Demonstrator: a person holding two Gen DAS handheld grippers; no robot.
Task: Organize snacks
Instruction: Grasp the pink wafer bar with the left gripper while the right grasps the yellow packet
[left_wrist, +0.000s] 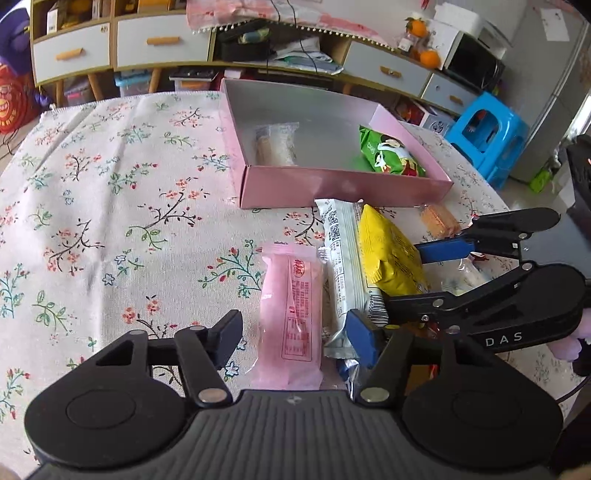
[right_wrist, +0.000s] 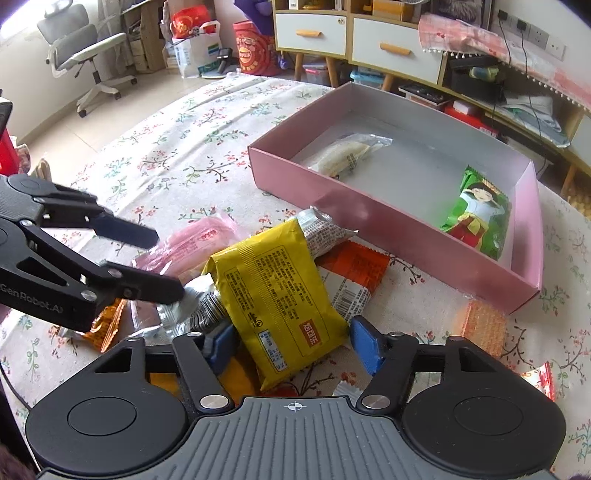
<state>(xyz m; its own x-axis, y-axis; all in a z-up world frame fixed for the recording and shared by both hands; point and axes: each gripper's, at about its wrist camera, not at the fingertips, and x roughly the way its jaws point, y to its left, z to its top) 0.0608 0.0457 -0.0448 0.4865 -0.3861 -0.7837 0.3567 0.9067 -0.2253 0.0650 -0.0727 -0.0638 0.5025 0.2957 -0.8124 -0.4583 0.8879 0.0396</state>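
A pink box (left_wrist: 343, 186) sits open on the flowered tablecloth (left_wrist: 110, 184), and two snacks already lie inside it: a clear-wrapped pastry (left_wrist: 275, 144) toward one end and a green packet (left_wrist: 391, 155) with a cartoon figure toward the other. The remaining snacks lie in a loose heap on the cloth just in front of the box.

The left gripper (left_wrist: 295, 339) straddles a pink packet (left_wrist: 291, 317), which lies lengthwise between its fingers. The left finger stands clear of the wrapper, and the right one sits against a silver packet (left_wrist: 341, 258) beside it, so the jaws are open around the pink packet and not pressing it.

The right gripper (right_wrist: 291, 343) has a yellow packet (right_wrist: 273, 291) between its blue pads (right_wrist: 364, 343). The packet rests on top of the silver one and an orange-and-white wrapper (right_wrist: 351, 273). The pads appear close to its edges (the left pad is partly hidden under the wrapper), so I cannot tell whether they are gripping.

A wafer in clear wrap (right_wrist: 484, 325) lies near the box's corner, apart from the heap.
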